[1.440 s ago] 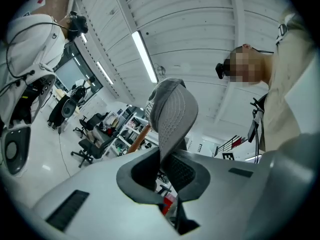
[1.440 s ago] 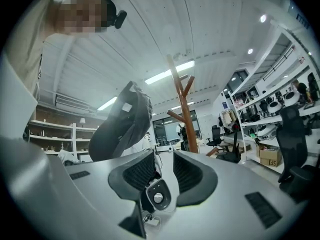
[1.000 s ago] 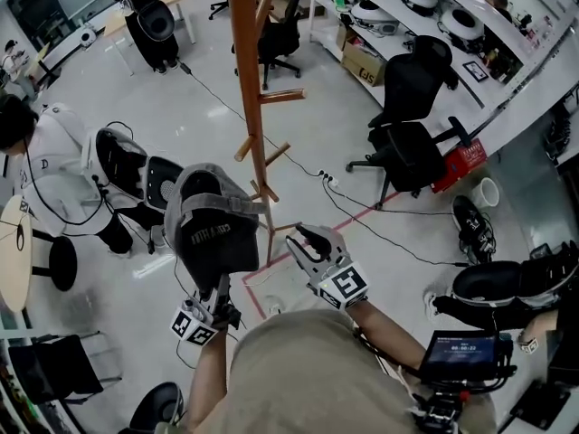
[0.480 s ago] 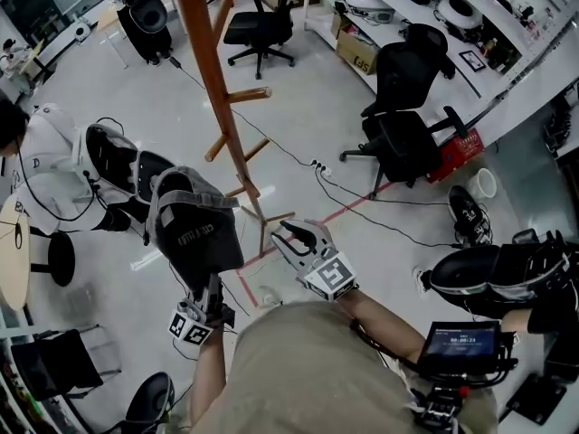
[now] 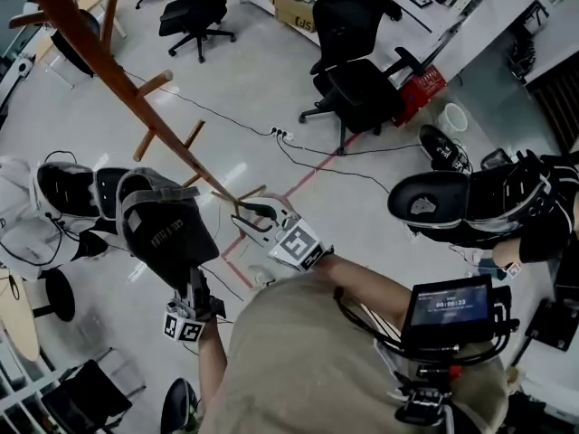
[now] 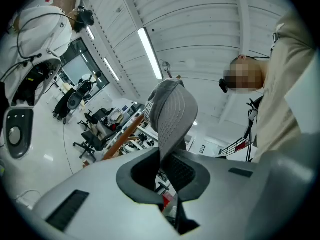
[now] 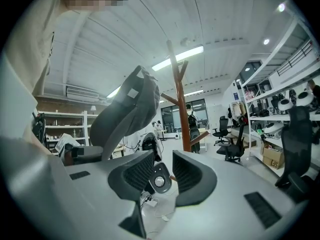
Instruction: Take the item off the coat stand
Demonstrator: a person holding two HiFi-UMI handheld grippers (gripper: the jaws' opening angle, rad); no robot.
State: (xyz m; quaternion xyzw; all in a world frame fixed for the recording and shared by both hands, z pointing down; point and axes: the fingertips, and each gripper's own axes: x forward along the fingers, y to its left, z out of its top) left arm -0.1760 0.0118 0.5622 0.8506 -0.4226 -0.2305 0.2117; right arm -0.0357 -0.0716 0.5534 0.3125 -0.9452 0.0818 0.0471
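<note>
A grey cap point(image 5: 167, 238) hangs in the air, off the wooden coat stand point(image 5: 109, 70) that slants across the upper left of the head view. My left gripper point(image 5: 193, 286) is under the cap and shut on its brim. In the left gripper view the cap point(image 6: 172, 111) rises from between the closed jaws of the left gripper point(image 6: 167, 171). My right gripper point(image 5: 256, 217) stands open beside the stand's lower pegs, holding nothing. The right gripper view shows the right gripper point(image 7: 162, 171) with its jaws apart, the cap point(image 7: 127, 111) to the left and the stand point(image 7: 180, 99) behind.
Black office chairs point(image 5: 357, 80) stand behind the stand. Cables and a power strip point(image 5: 282, 135) run over the white floor. A person in white point(image 5: 23, 233) sits at the left beside black headsets point(image 5: 68, 188). A screen point(image 5: 450, 304) is at my lower right.
The cap in my left gripper has come away from the stand's pegs, down and to the left. The stand now slants farther up-left in view. The right gripper stayed open near the lower pegs.
</note>
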